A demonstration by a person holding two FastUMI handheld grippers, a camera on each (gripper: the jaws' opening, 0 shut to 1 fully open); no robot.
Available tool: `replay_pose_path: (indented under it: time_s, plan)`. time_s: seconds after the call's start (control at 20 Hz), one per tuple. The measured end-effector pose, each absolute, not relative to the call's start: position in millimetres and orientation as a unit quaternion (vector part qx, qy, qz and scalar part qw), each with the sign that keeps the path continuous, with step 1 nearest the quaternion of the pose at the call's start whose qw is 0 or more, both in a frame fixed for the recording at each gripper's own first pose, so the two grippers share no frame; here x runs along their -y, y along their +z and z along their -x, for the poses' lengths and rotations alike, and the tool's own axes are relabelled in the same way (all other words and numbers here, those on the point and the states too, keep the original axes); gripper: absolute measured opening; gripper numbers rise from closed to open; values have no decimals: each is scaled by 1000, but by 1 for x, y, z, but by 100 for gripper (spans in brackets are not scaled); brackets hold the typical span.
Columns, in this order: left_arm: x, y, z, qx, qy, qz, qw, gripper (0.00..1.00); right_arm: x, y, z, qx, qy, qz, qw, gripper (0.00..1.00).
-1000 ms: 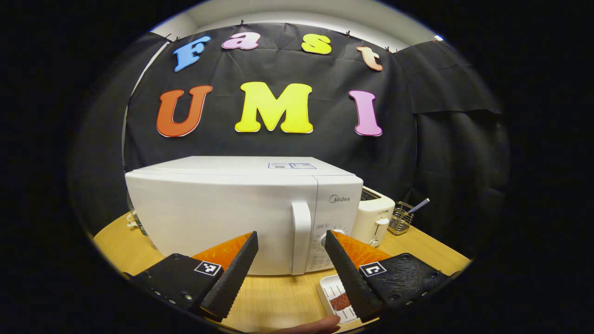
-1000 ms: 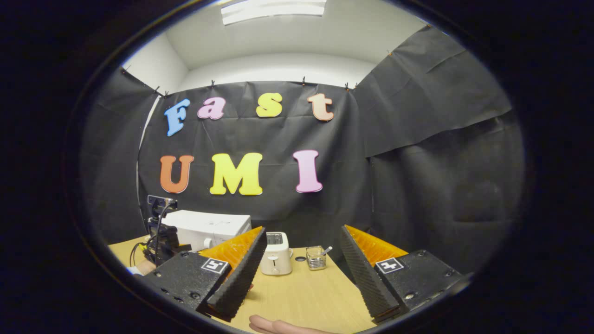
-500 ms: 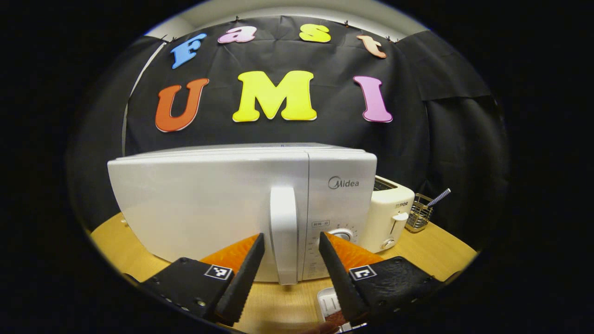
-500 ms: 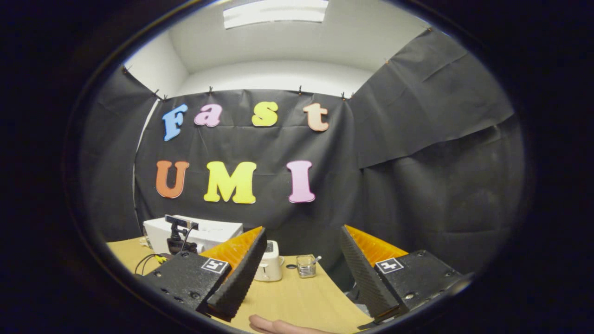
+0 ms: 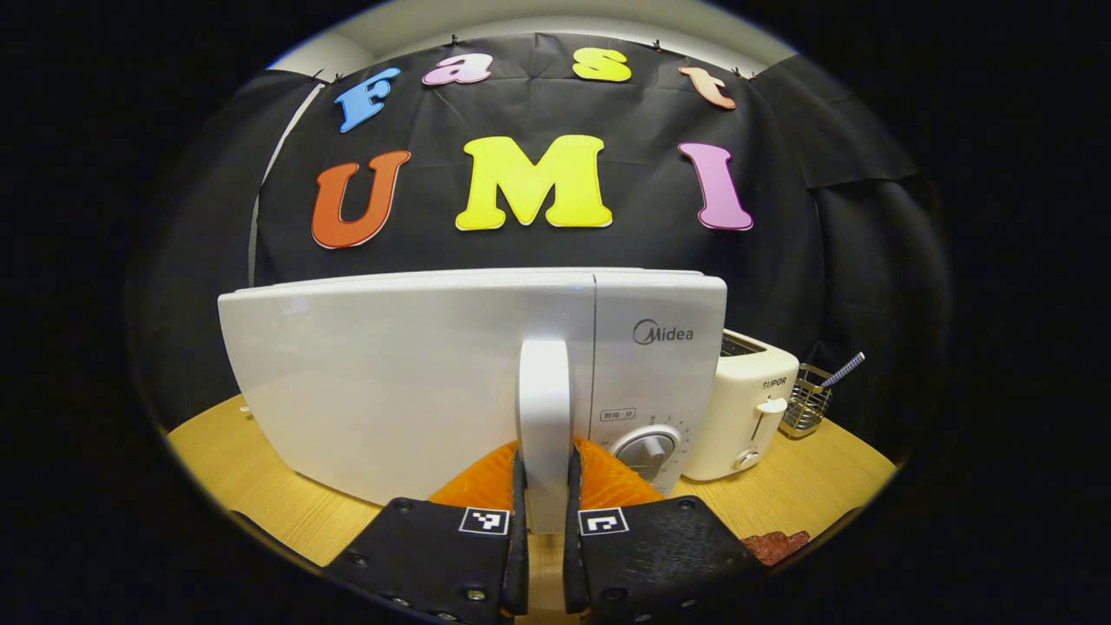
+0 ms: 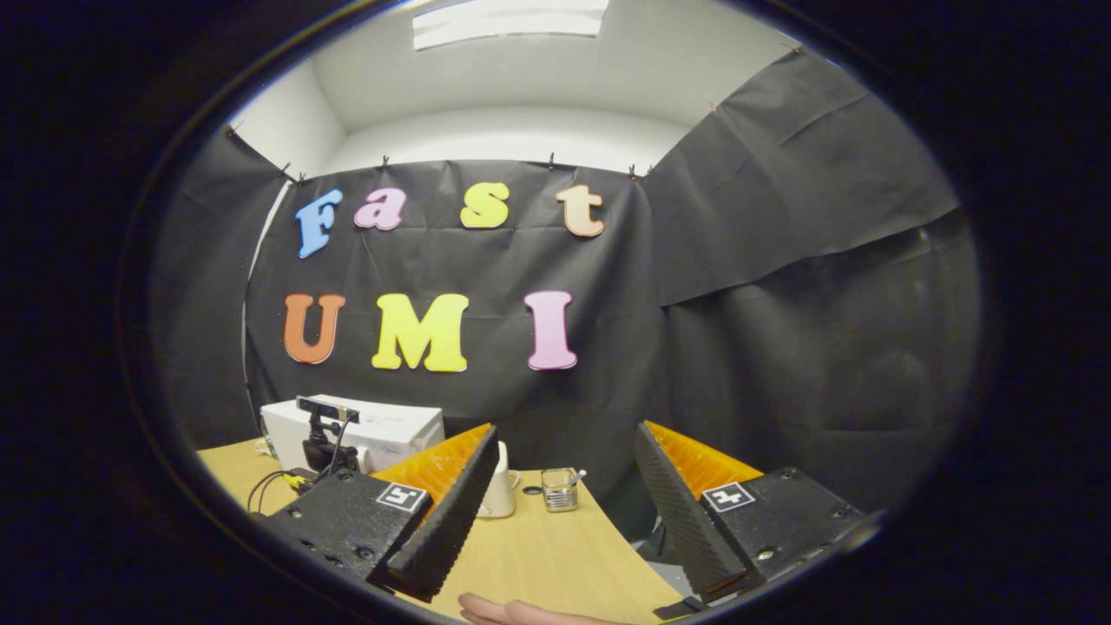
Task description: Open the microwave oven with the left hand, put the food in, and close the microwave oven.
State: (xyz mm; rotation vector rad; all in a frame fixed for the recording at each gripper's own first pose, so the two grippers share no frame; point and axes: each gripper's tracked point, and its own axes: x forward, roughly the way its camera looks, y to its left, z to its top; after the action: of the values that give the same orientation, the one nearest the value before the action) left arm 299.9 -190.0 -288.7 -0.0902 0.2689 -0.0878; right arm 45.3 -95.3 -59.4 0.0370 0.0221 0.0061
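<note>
Left gripper view: left tongs (image 5: 543,521) at 6 o'clock, clamped narrow on the microwave's door handle (image 5: 543,408), one finger pressing each side of the vertical white bar near its lower end. Microwave oven (image 5: 391,373) sits dead centre on the wooden surface (image 5: 260,495), door closed flush with the body. Control panel with a round dial (image 5: 647,449) lies at 3 o'clock of the handle. White toaster (image 5: 751,404) stands just beside the microwave at its 3 o'clock side, touching or nearly so, cannot tell. Wire basket (image 5: 805,408) with a striped stick in it sits further out at 3 o'clock, near the toaster. Food (image 5: 775,545), a reddish-brown piece, lies at 5 o'clock on the surface edge, well apart from the microwave door, partly cut off by the view's rim.

Right gripper view: right tongs (image 6: 560,499) at 6 o'clock, spread wide, nothing between the fingers. Microwave oven seen far off at 8 o'clock, with the left tongs' camera mount and cables in front of it. Toaster is partly hidden behind the right tongs' left finger; a small glass-like container (image 6: 560,489) stands near it on the surface. Part of a hand (image 6: 512,612) shows at 6 o'clock, at the bottom edge.
</note>
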Motion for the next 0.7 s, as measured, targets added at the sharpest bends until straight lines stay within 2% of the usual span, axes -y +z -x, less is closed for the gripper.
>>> replay_pose_path:
  time_s: [0.05,0.1,0.3,0.7]
  plan:
    - [191,-290,-298,-142,-49,56,987,0,99,-57,-43,-8,-1,-17,1000,93]
    - [191,-291,-296,-146,-54,58,986,7,102,-56,-42,-7,-7,-14,1000,100]
    - [188,-288,-282,-144,-58,55,986,7,112,-55,-34,-11,-20,-13,1000,100]
    - [171,-283,-222,-143,-112,63,981,7,98,-53,-16,-31,-22,-50,998,100]
